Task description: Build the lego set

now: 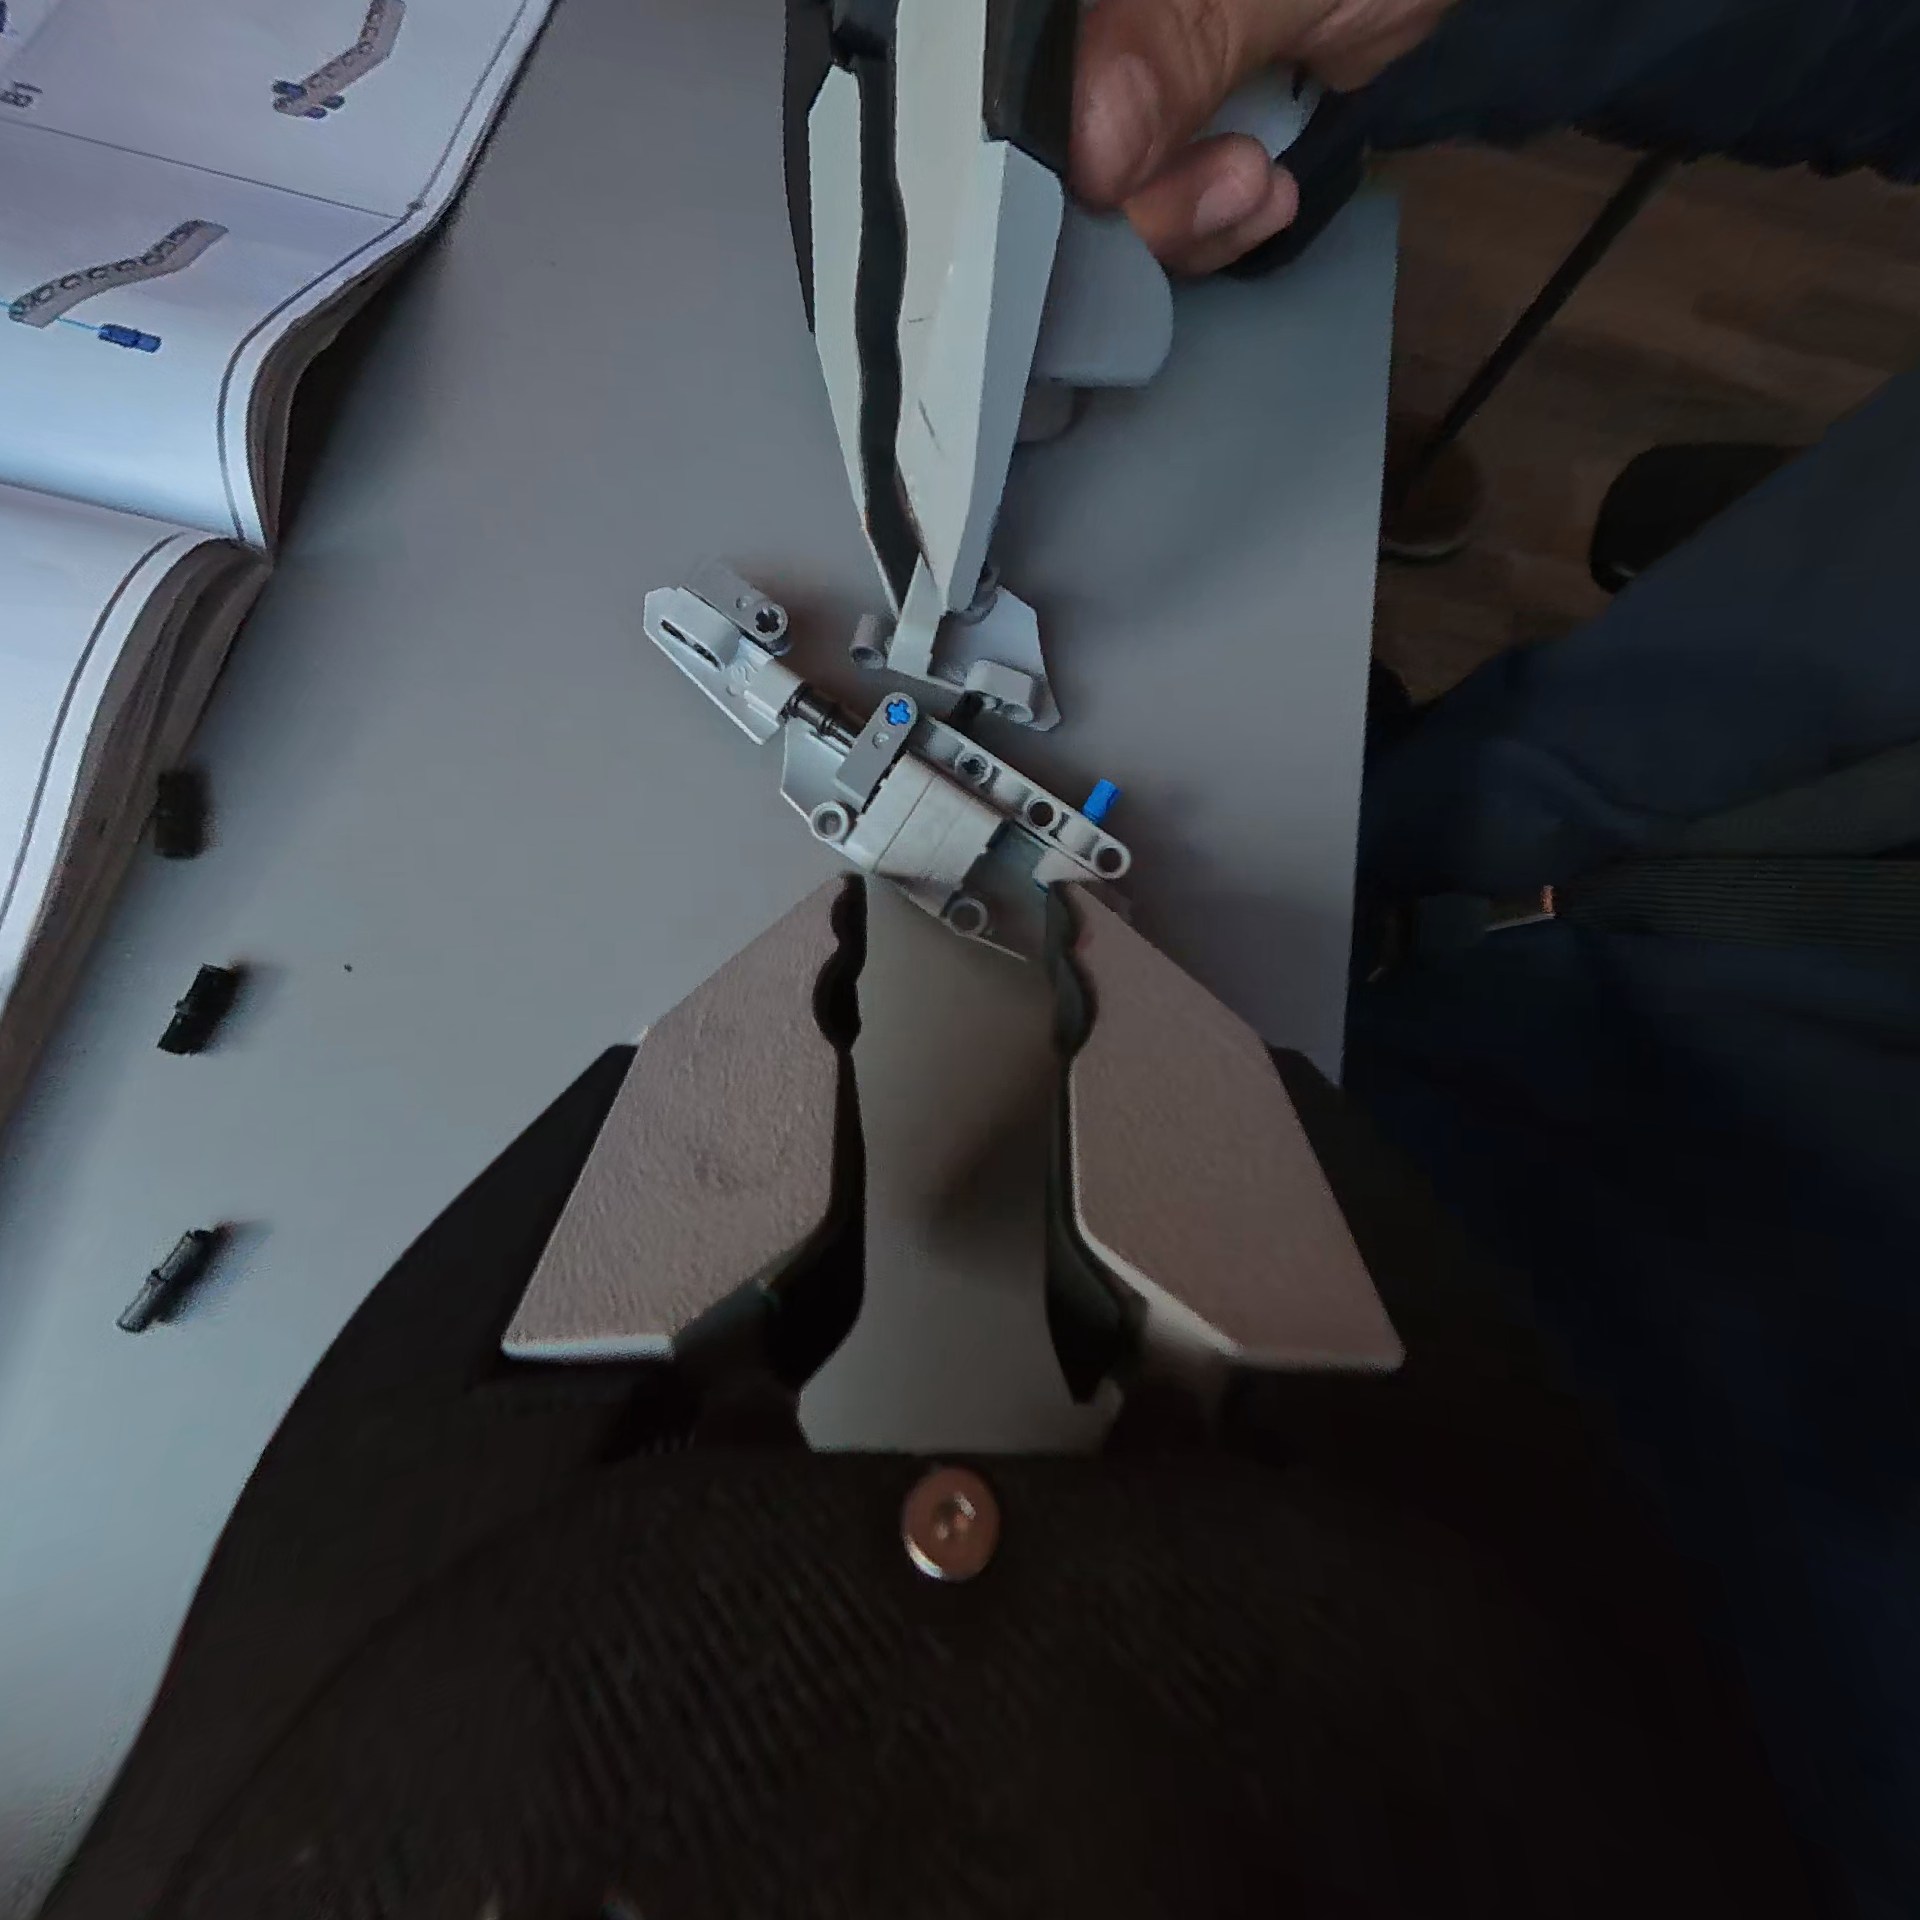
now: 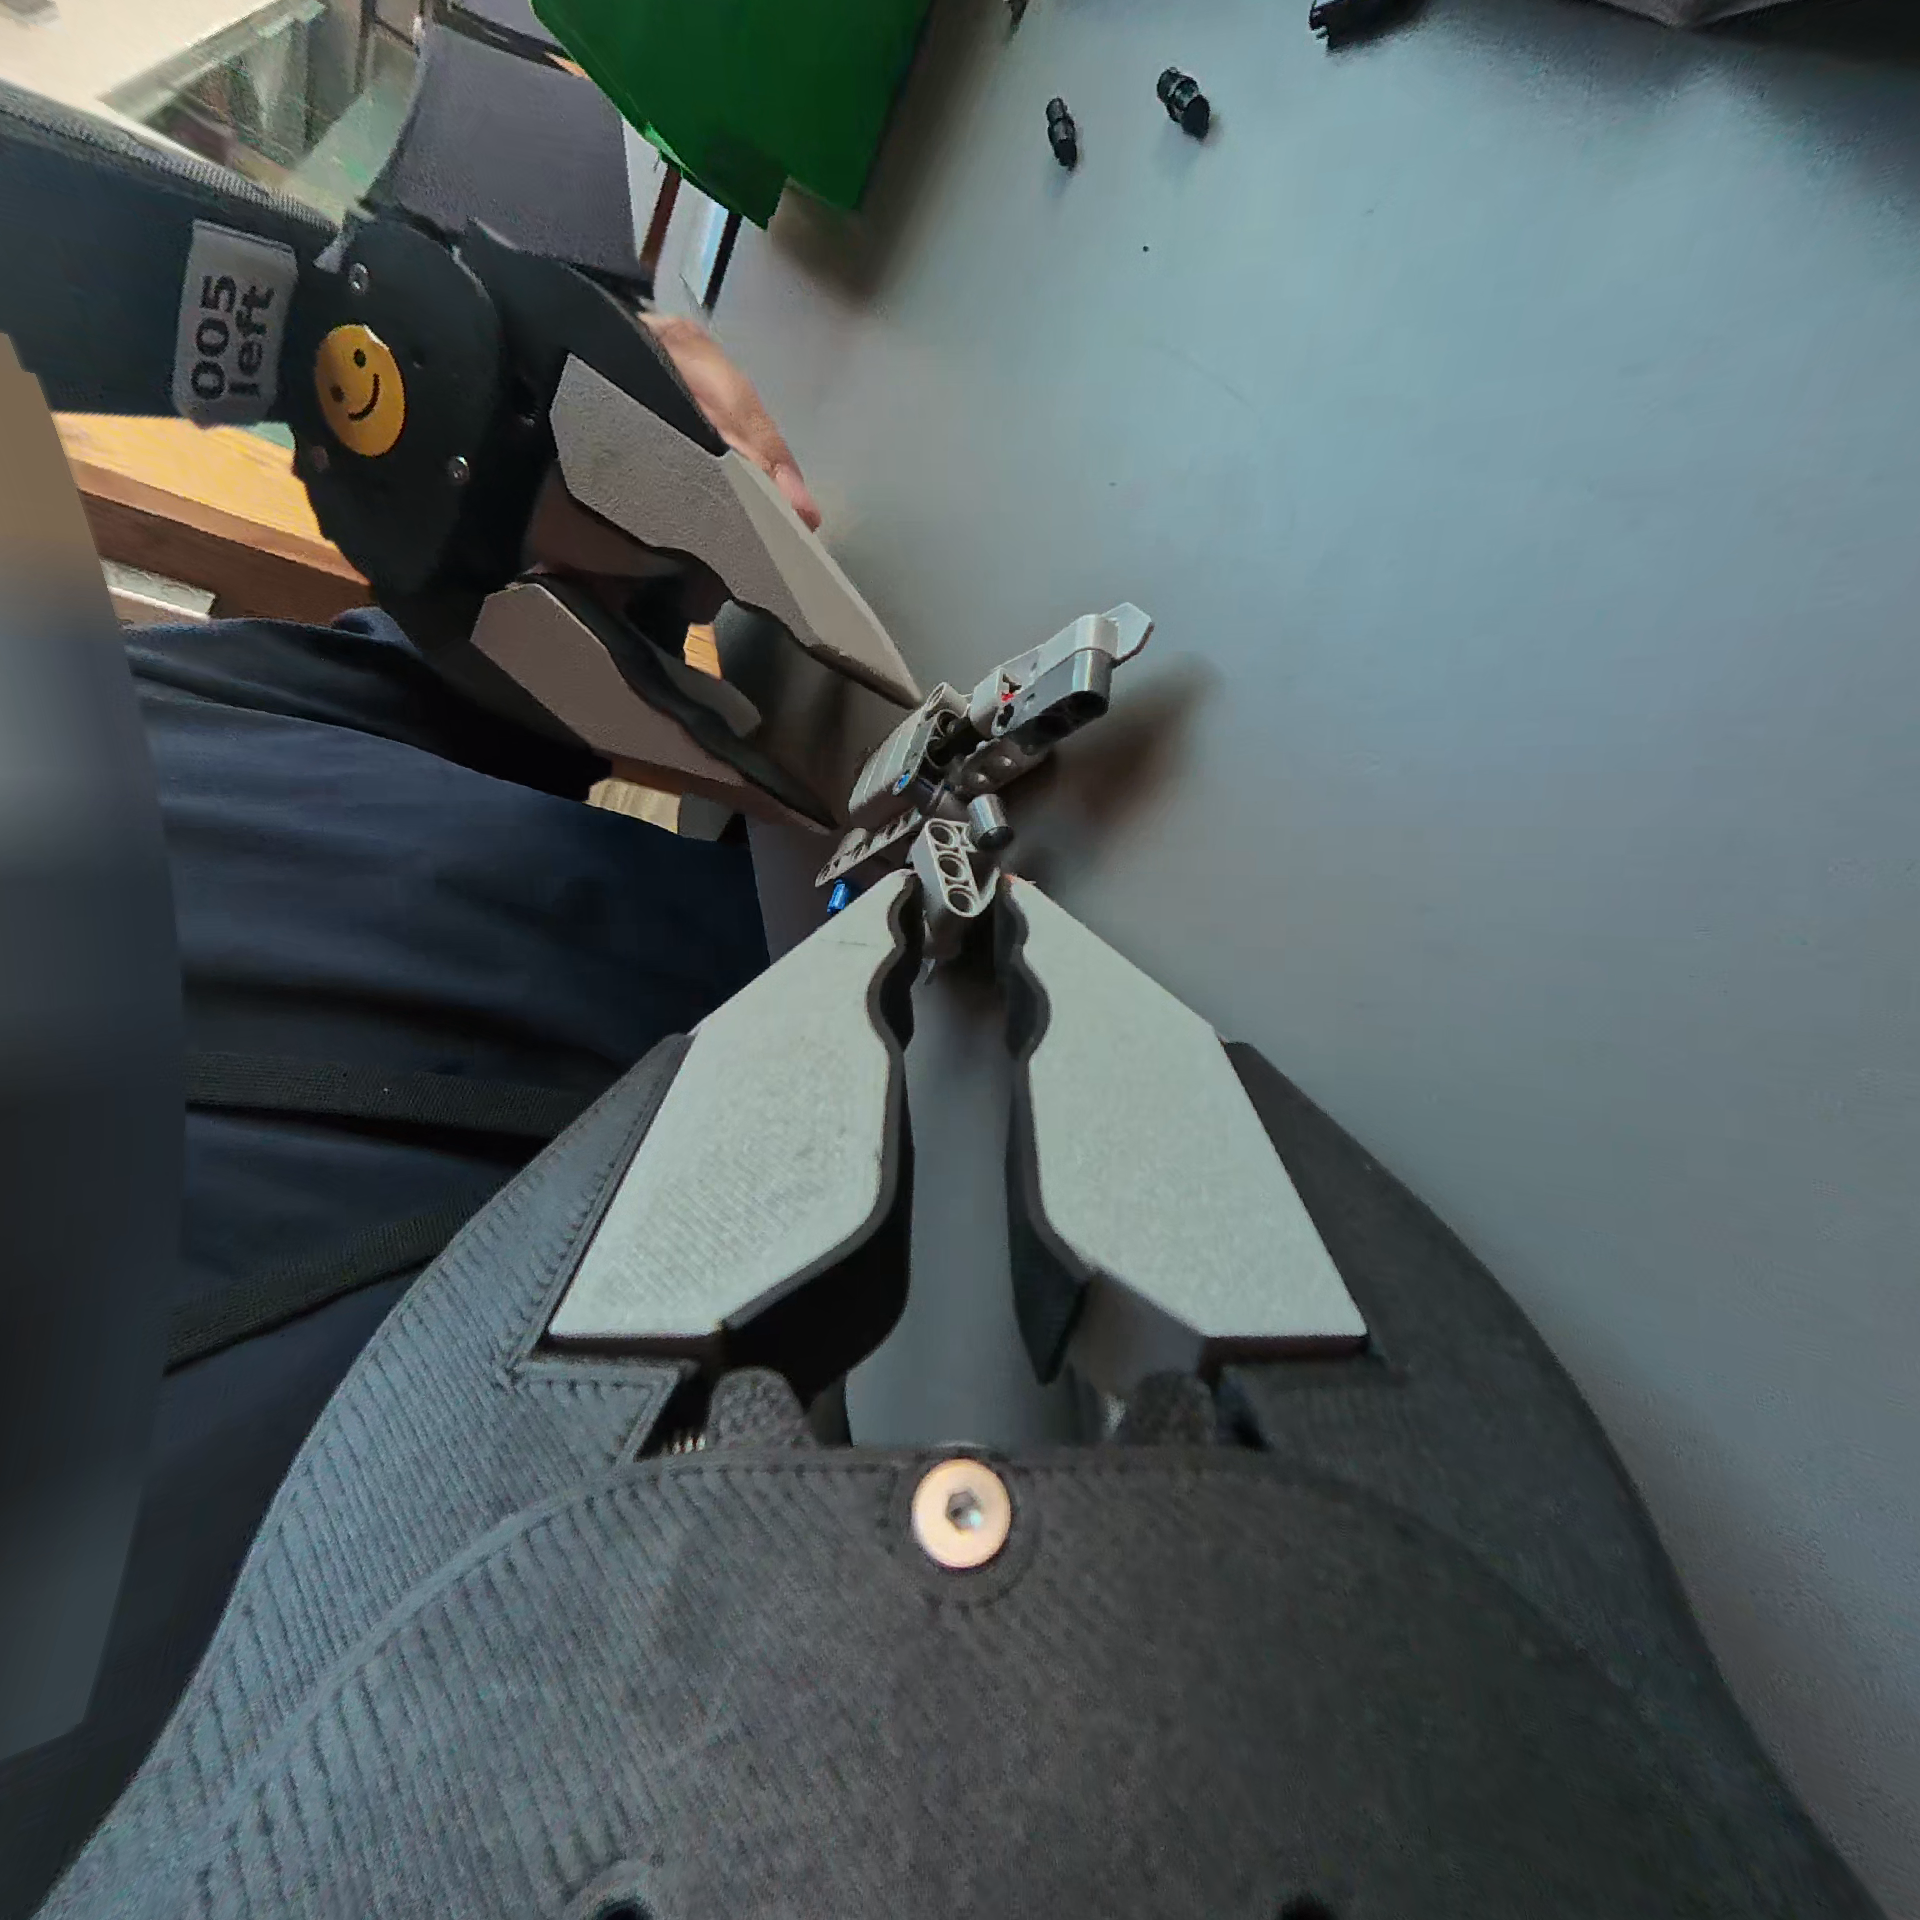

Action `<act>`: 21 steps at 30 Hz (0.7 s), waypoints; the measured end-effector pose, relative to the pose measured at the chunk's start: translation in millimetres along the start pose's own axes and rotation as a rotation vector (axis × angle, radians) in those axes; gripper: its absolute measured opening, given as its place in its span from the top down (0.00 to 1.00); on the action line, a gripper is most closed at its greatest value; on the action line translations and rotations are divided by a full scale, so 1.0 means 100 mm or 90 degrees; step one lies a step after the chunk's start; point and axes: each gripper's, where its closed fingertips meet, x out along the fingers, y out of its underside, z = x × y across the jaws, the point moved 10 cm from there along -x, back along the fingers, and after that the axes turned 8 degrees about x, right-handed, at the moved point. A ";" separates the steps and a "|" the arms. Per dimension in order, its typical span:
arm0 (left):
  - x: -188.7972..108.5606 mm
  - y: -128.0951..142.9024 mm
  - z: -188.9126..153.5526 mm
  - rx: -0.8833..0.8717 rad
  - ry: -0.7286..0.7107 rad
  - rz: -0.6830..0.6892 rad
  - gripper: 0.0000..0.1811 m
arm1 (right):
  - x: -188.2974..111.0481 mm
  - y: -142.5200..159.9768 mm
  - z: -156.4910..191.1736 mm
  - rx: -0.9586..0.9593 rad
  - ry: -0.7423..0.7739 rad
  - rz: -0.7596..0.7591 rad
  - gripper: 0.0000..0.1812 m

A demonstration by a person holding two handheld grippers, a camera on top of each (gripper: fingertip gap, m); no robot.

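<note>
Hidden or unclear: where the left gripper (image 1: 951,894) grips the grey assembly (image 1: 894,769) is partly covered by the model's own beams; its fingers are clamped on the near end. The right gripper (image 2: 961,914) has its fingers closed on a small grey part (image 2: 951,868); whether that part is already joined to the assembly cannot be told. In the left wrist view this gripper (image 1: 925,603) comes in from above and its body is cut off by the top edge.

Location: assembly held just above the grey table (image 1: 520,727), near its edge, between the two grippers.

Surroundings: open instruction book (image 1: 156,260) at far left, cropped; three black pins (image 1: 182,800) (image 1: 197,1008) (image 1: 166,1278) lying beside it, well apart from the assembly. Blue pin (image 1: 1103,798) projecting from the assembly. Green object (image 2: 727,94) past the table edge, cropped. Hand (image 1: 1174,114) on the right gripper's handle.
</note>
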 end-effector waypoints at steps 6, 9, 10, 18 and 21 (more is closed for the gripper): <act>0.06 -0.01 -0.26 -0.084 0.022 -0.049 0.81 | -0.07 -0.05 -0.05 -0.009 0.002 0.008 0.95; 0.00 -0.02 -0.27 -0.081 0.006 -0.064 0.82 | -0.15 -0.02 -0.09 0.002 -0.005 0.015 0.95; -0.03 -0.02 -0.25 -0.077 -0.008 -0.058 0.82 | -0.18 0.00 -0.09 0.006 -0.009 0.024 0.95; 0.10 -0.12 -0.08 -0.001 -0.052 -0.004 0.75 | -0.18 0.01 -0.07 0.025 -0.026 0.090 0.95; 0.14 -0.14 -0.05 0.011 -0.057 -0.001 0.73 | -0.19 0.01 -0.08 0.036 -0.033 0.102 0.95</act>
